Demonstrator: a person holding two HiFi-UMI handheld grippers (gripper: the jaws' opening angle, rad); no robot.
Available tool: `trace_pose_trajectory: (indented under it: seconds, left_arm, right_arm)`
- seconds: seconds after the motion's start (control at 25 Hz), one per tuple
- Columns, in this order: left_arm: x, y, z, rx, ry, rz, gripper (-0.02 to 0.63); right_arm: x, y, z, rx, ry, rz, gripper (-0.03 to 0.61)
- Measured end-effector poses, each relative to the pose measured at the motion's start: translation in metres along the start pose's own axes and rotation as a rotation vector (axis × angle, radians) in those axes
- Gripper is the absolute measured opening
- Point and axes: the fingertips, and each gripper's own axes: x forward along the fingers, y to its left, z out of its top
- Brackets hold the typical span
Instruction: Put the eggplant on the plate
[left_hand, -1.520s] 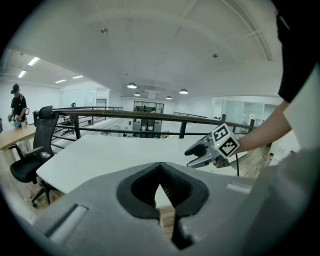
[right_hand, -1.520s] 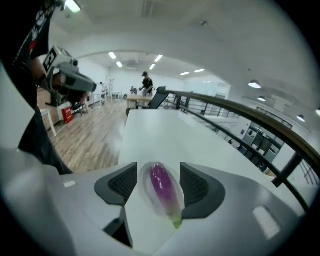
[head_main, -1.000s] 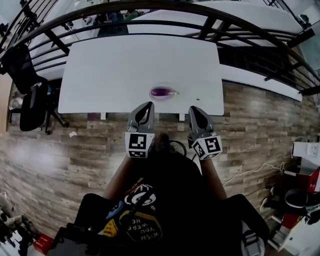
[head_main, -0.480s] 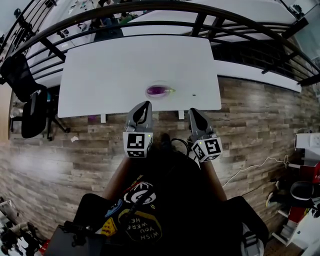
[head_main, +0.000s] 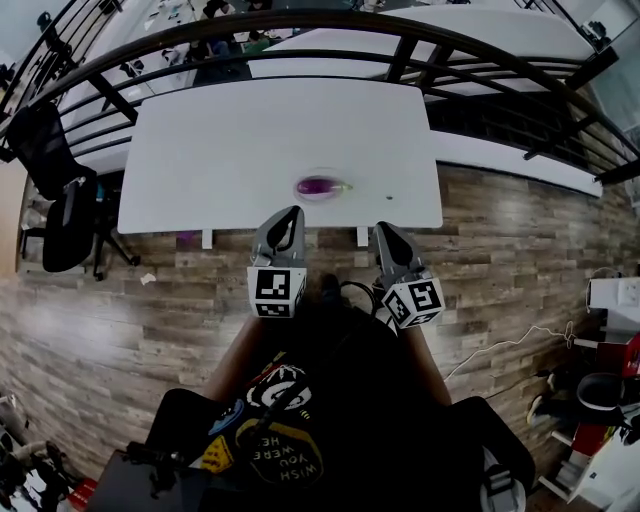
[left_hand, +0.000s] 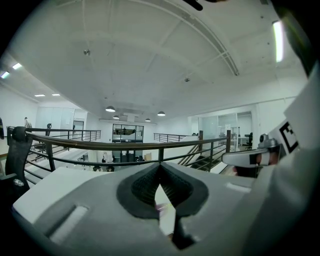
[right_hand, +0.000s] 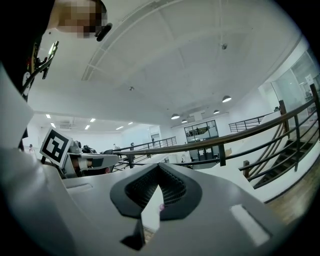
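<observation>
- Currently the eggplant (head_main: 320, 186) lies near the near edge of the white surface (head_main: 220, 140), roughly centred left to right, stem end pointing right.
- A faint oval outline rings it, which I read as the rim of a clear plate (head_main: 322, 170). The eggplant appears to sit wholly inside that rim. The glass is hard to make out, so I hold this reading loosely.
- Left gripper (head_main: 291, 212): clenched, tips meeting, nothing between them in its own view.
- Right gripper (head_main: 382, 229): likewise clenched and empty.
- Both hover side by side just short of the surface's near edge, over the plank floor (head_main: 120, 300), apart from plate and eggplant and pointing toward them.
- Judgement: placement looks complete, and the step in hand is holding clear and confirming the result.
- To do it well:
  - keep both grippers off the surface, so nothing nudges the light plate or rolls the eggplant;
  - check from the head view that no part of the eggplant overhangs the rim, the stem end on the right being the likeliest;
  - if it does overhang, open one gripper only, come in low from the near side, grasp mid-body across the short axis and shift it a little toward the plate's centre.
- Risk: the smooth, rounded skin may slip or roll if pinched off-centre, and the clear rim is easy to clip unseen.
</observation>
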Motion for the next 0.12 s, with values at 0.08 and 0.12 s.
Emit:
trace_pose_trajectory:
  seconds: [0.08,0.12]
  left_arm:
    - [-0.0004,0.0014,0.0018,0.003,-0.003,0.003,0.005]
    - [-0.0006,0.0022,0.0027,0.004,-0.005,0.005,0.005]
  right_arm:
    - [0.0013,0.0006,0.0018,-0.001,-0.001,0.003,-0.002]
    - [0.0021,0.0010,0.0028,-0.001,-0.002,0.004,-0.002]
